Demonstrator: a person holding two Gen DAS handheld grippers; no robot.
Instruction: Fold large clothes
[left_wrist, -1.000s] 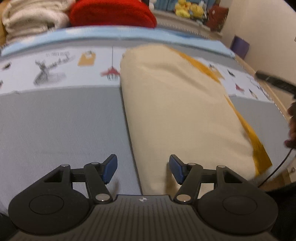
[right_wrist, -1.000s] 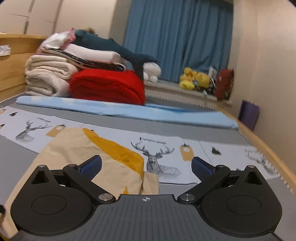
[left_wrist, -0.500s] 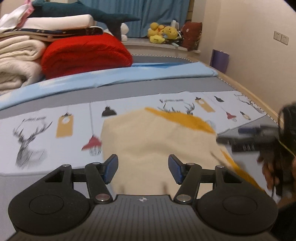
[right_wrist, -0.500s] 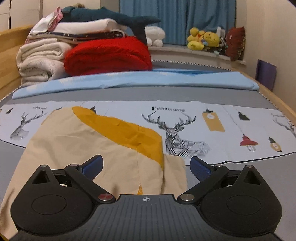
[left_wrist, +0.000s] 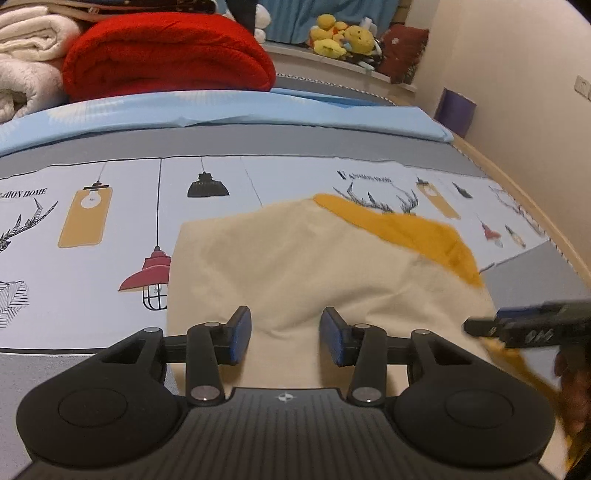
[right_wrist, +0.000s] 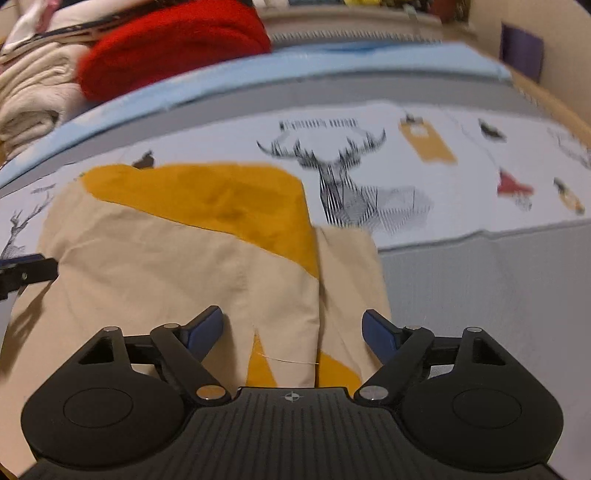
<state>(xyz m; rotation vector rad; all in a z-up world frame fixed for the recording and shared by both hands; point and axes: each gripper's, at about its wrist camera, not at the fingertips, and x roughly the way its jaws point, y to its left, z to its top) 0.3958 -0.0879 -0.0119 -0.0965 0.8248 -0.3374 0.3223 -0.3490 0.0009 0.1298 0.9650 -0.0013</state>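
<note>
A folded cream garment (left_wrist: 317, 266) with a mustard yellow panel (left_wrist: 406, 225) lies flat on the bed. It also shows in the right wrist view (right_wrist: 177, 266), with the mustard panel (right_wrist: 221, 199) on its far part. My left gripper (left_wrist: 285, 332) is open and empty, low over the garment's near edge. My right gripper (right_wrist: 293, 332) is open and empty over the garment's near right corner. The right gripper's finger (left_wrist: 524, 325) shows at the right of the left wrist view. A left finger (right_wrist: 22, 273) shows at the left of the right wrist view.
The bed carries a sheet (left_wrist: 258, 181) printed with deer and lamps, with grey bands and a blue strip behind. A red blanket (left_wrist: 166, 55) and cream towels (left_wrist: 26, 48) are stacked at the back left. Plush toys (left_wrist: 343, 37) sit on the sill. The wall is at the right.
Both grippers have come down and forward toward the garment's near edge. The right wrist view has tilted down and is blurred by motion. Both stay open.
</note>
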